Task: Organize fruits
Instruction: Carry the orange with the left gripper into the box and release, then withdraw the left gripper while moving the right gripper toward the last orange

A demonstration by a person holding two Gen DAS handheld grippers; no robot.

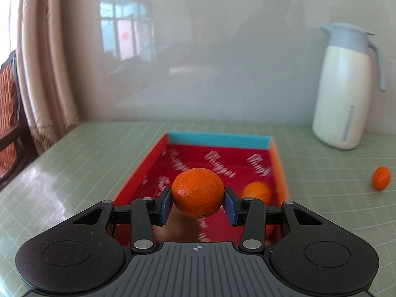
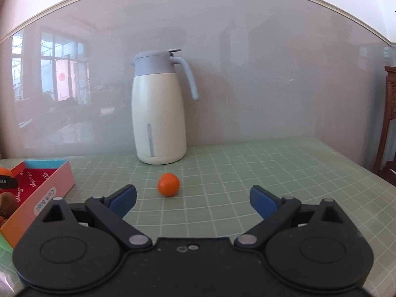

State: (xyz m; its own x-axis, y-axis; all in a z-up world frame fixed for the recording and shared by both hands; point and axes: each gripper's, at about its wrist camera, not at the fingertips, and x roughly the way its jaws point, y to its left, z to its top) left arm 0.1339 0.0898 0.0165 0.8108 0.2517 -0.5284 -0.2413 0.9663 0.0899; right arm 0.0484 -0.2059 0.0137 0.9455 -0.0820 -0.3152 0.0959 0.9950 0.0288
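On the left of the scene, the left gripper (image 1: 198, 204) carries a mandarin (image 1: 197, 192), its blue pads (image 1: 165, 206) clamped on the fruit's two sides. The fruit hangs above the near half of the red box (image 1: 143, 163), whose far wall is teal and whose floor bears white lettering. A second orange fruit (image 1: 257, 192) already lies inside, near the right wall and just right of the carried one; more fruit seems to sit at the box's near end, though blur hides what kind.

The step in hand looks like setting this mandarin into the box. To do it well, the person would lower the gripper until the fruit nearly touches the floor before letting the pads part, since a round fruit dropped from height may roll or bounce against its neighbour. Aiming for the bare floor left of the resting fruit keeps the two from knocking. The pads should open only a little, then the gripper should lift straight up.

Farther right, on the green checked tablecloth (image 2: 247, 173), one loose mandarin (image 2: 168, 184) sits well apart from the box, near a cream jug (image 2: 159, 113) by the far wall. The right gripper (image 2: 193, 201) faces that fruit with its jaws wide apart and nothing between them; it looks placed to take that fruit next.
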